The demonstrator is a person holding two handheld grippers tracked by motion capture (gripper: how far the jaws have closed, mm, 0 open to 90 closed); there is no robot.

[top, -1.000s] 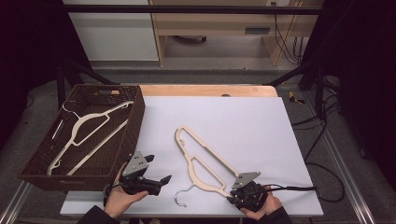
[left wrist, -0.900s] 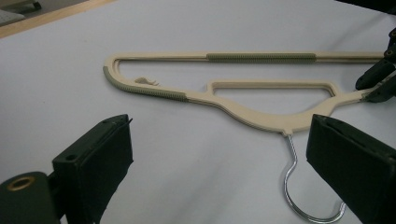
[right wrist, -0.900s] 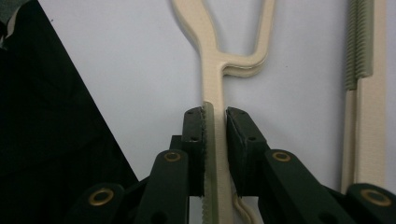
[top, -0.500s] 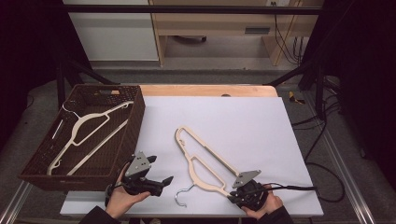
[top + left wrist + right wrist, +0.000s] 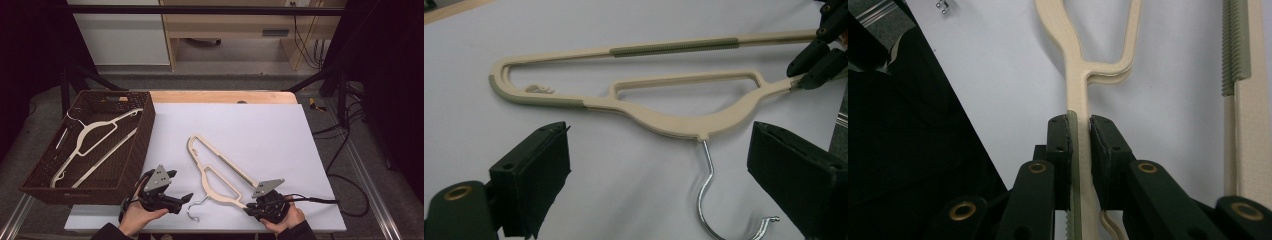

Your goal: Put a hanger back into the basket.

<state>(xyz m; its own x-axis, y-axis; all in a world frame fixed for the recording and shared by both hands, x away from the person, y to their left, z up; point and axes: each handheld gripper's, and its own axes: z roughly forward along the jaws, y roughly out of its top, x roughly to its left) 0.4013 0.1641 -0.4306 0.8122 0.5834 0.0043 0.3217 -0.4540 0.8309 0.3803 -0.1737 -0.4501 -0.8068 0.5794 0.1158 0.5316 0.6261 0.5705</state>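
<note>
Hanger pick-up under way beside the wicker basket

Basket [image 5: 135,150] at far left held one cream hanger [image 5: 95,135]. Next came the left gripper [image 5: 186,197], jaws spread and empty, aimed at the metal hook [image 5: 709,200] of the second hanger [image 5: 220,170] lying on the white table [image 5: 280,135]. Rightmost, the right gripper [image 5: 1079,130] had just clamped onto that hanger's shoulder. Lifting toward the basket seemed next, needing a firm grip.

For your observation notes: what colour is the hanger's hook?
Shiny silver metal hook, clearest in the left gripper view.
</note>
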